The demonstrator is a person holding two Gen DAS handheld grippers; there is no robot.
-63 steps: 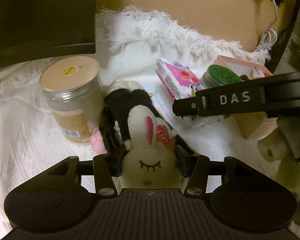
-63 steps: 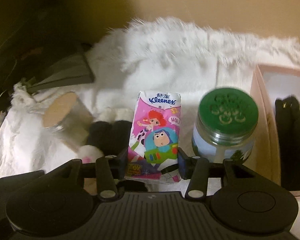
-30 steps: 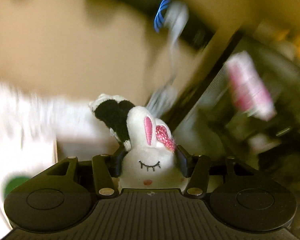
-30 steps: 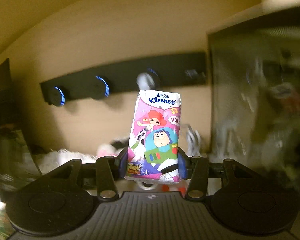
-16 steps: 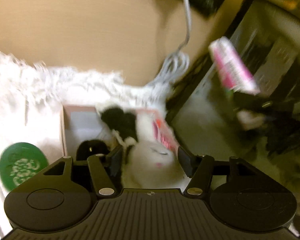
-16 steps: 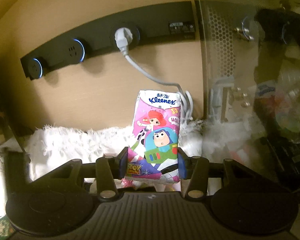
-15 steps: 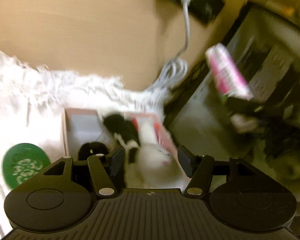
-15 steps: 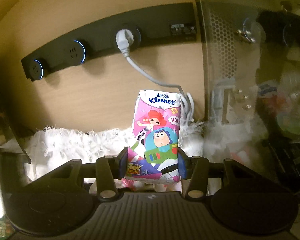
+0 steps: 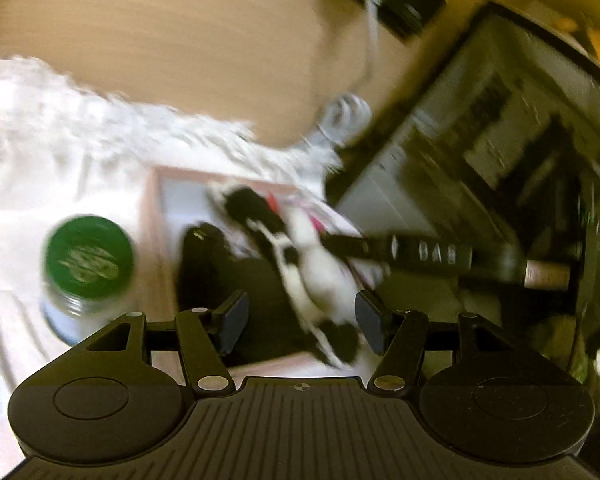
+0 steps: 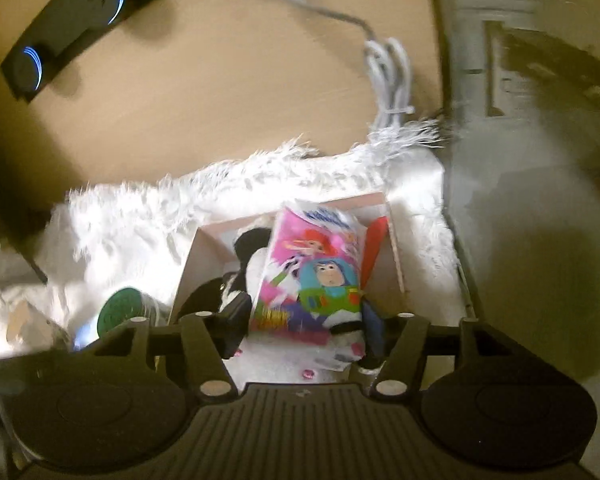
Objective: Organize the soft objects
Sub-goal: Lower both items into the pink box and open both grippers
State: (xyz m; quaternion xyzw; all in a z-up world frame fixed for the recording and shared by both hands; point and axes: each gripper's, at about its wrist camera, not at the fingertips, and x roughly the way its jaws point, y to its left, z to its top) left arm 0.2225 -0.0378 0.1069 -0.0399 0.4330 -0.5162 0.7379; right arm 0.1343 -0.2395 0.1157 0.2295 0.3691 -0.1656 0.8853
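A pink open box (image 9: pixel 152 216) sits on a white fluffy cloth (image 9: pixel 60 128). The black-and-white bunny plush (image 9: pixel 312 268) lies blurred in the box, free of my left gripper (image 9: pixel 300 320), whose jaws are wide open above it. A black soft item (image 9: pixel 204 256) also lies in the box. In the right wrist view, my right gripper (image 10: pixel 304 320) is over the box (image 10: pixel 204 240) with jaws apart, and the pink Kleenex tissue pack (image 10: pixel 312 272) drops tilted between them onto the plush (image 10: pixel 248 256).
A green-lidded jar (image 9: pixel 88 260) stands left of the box, also in the right wrist view (image 10: pixel 120 312). A black computer case (image 9: pixel 500 160) stands to the right. A black power strip (image 10: pixel 72 20) and white cable (image 10: pixel 388 76) are on the wooden wall behind.
Both grippers came down over the pink box. The left gripper opened and let the bunny plush fall in. The right gripper opened and the tissue pack tilts loose.
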